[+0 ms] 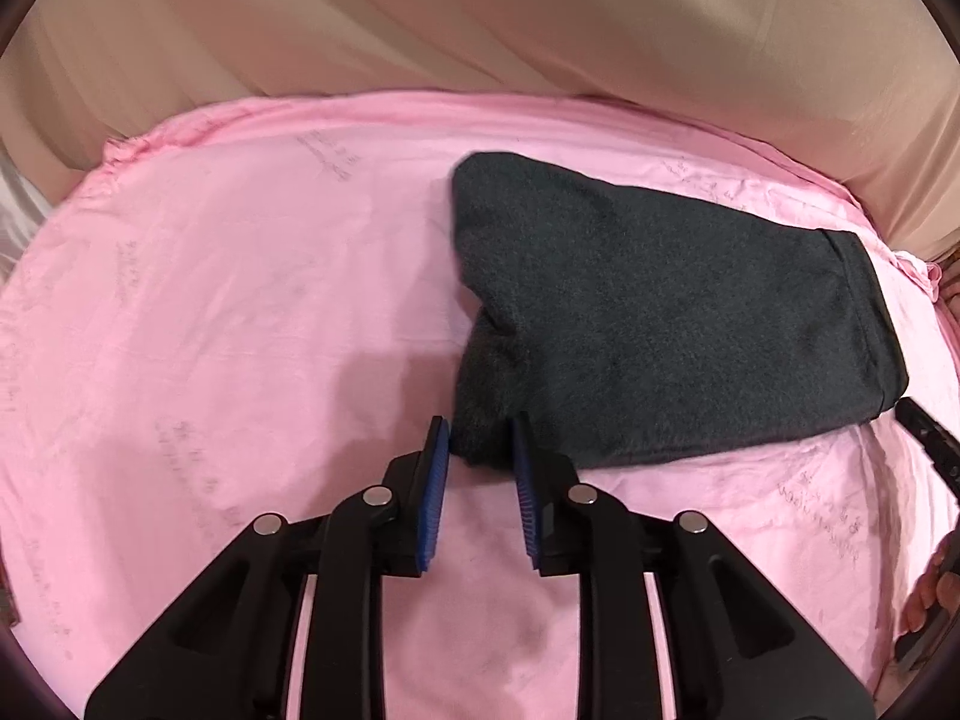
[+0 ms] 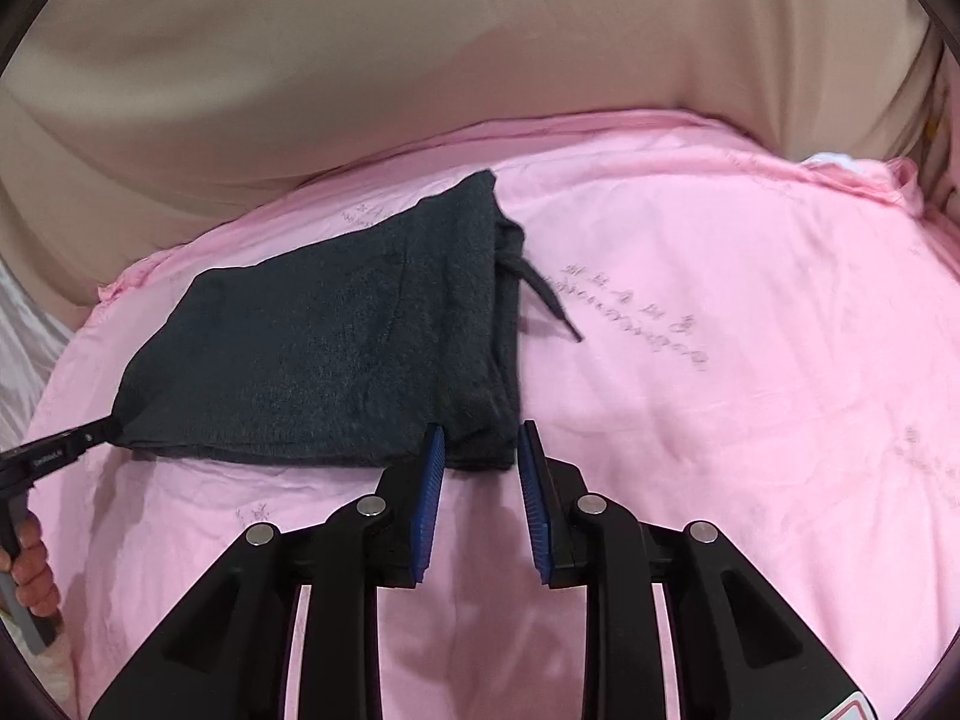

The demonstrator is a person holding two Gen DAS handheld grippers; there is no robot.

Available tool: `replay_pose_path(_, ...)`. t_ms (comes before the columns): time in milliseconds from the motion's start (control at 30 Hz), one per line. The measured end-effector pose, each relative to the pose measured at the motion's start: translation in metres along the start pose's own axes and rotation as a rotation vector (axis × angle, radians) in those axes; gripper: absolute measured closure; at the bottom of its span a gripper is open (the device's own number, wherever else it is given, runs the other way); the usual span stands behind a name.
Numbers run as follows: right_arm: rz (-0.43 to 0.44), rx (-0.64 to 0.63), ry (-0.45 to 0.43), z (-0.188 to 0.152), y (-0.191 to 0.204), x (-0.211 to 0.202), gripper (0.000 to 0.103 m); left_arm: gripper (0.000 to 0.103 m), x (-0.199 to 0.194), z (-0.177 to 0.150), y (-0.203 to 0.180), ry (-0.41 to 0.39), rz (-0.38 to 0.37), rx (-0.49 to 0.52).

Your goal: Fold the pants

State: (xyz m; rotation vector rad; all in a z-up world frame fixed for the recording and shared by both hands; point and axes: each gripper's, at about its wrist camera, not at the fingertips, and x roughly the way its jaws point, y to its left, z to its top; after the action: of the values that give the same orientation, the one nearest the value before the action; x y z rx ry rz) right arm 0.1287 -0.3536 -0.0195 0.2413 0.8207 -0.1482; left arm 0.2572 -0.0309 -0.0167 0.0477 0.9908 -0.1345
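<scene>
The dark grey pants (image 1: 660, 312) lie folded into a compact bundle on the pink sheet (image 1: 240, 330). In the right wrist view the pants (image 2: 336, 348) show a drawstring (image 2: 543, 294) trailing to the right. My left gripper (image 1: 480, 450) is open with its blue pads on either side of the bundle's near left corner. My right gripper (image 2: 480, 450) is open at the bundle's near right corner. The left gripper's tip also shows in the right wrist view (image 2: 72, 444) touching the bundle's left corner.
A beige curtain (image 1: 480, 18) hangs behind the bed's far edge. The pink sheet spreads wide to the left of the pants in the left wrist view and to the right in the right wrist view (image 2: 750, 390). A hand (image 2: 30, 564) holds the left gripper's handle.
</scene>
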Motion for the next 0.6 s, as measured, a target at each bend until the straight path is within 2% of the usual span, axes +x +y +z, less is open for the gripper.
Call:
replay_pose_path(167, 0.005, -0.005, -0.045, -0.007, 0.005, -0.029, 0.08, 0.081, -0.021, -0.009, 0.004, -0.058, 0.099, 0.04)
replay_pose_path(367, 0.006, -0.056, -0.092, -0.018, 0.036, -0.061, 0.077, 0.081, -0.044, -0.02, 0.002, -0.081, 0.089, 0.049)
replay_pose_path(600, 0.022, -0.077, -0.085, -0.034, 0.054, -0.076, 0.077, 0.081, -0.07, -0.035, 0.0, -0.099, 0.074, 0.048)
